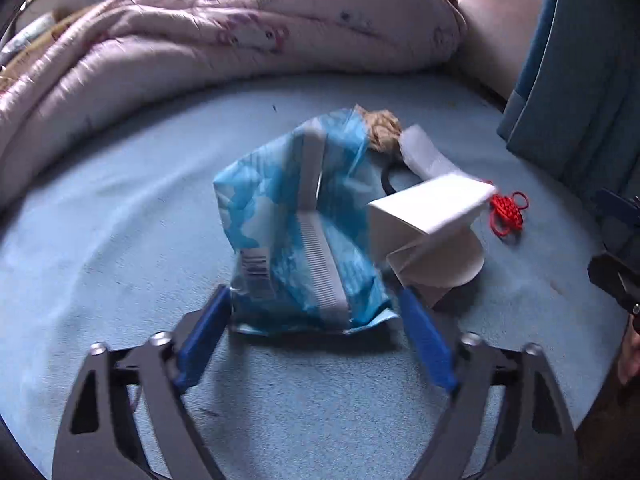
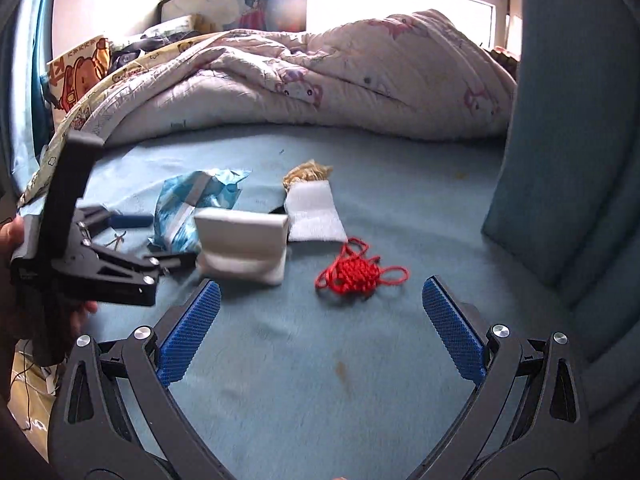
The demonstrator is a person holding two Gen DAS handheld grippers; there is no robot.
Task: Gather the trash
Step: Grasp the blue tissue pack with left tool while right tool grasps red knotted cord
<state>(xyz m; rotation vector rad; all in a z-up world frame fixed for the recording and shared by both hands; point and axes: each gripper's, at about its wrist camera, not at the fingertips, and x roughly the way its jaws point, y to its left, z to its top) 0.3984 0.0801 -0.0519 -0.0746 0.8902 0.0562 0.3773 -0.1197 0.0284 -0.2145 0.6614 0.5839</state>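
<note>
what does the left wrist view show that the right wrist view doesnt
Only the left wrist view shows the barcode and the grey ribbed strip on the blue wrapper, which sits between the open left gripper fingers.

Only the right wrist view shows the cartoon box by the headboard, the window, and the open right gripper.

Both show the white folded card, red knotted cord, crumpled brown paper, pink quilt and blue sheet.

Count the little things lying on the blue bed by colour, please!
Blue: 1, the wrapper
White: 2, the folded paper and the cloth strip
Tan: 1, the crumpled wad
Red: 1, the knotted cord
Total: 5
</note>
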